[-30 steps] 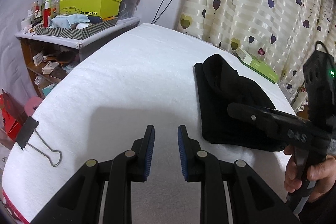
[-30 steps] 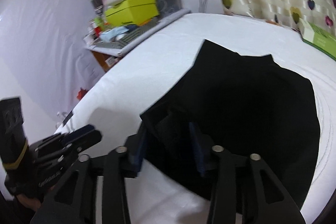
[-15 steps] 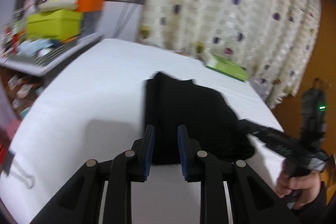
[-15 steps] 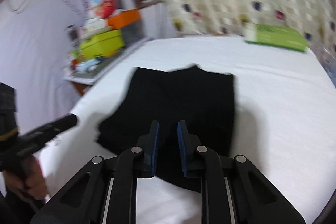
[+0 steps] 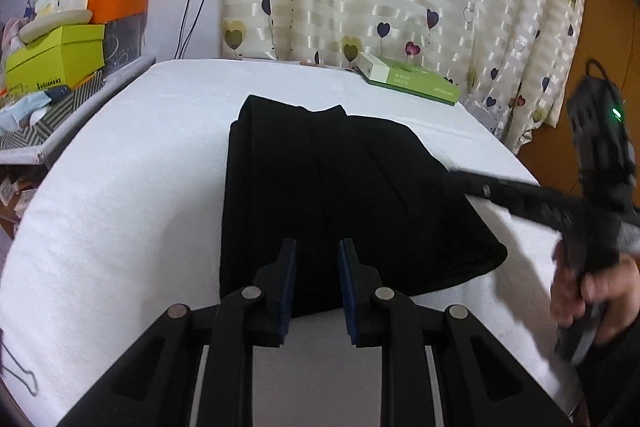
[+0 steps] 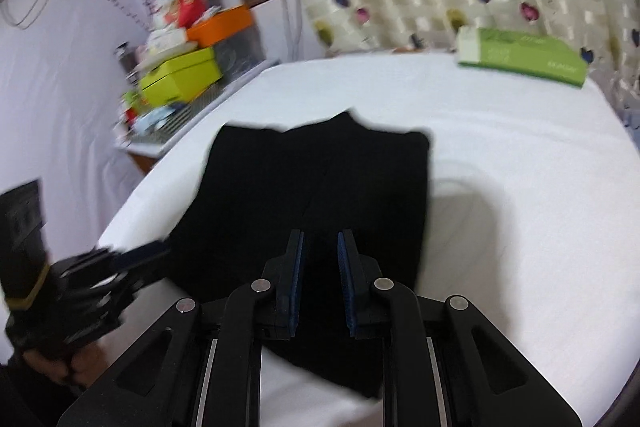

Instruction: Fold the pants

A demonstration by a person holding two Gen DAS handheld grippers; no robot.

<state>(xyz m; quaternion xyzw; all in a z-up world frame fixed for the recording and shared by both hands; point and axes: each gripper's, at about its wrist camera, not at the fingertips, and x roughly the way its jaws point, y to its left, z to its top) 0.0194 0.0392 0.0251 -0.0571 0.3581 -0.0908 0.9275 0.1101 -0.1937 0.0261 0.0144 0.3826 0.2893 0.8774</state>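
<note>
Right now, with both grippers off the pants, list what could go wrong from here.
1. The folded black pants show an uneven far edge with a raised point; another fold may come out crooked or spring open.
2. Both the left gripper and right gripper hang open over the near edge; a lowered finger could drag the top layer.
3. The right view is blurred, so aiming a grasp may be imprecise.

Both grippers were black plastic w/ blue ribbed pads [image 5: 289,279] and silver pivot screws [image 5: 251,293]. Right gripper [image 6: 319,263] had same build; its body showed a green LED [image 5: 616,114] + black cable. Left gripper [image 5: 317,281] handle wore a yellow band [image 6: 28,293]. Dark sleeve [image 5: 616,359] at wrist.
</note>
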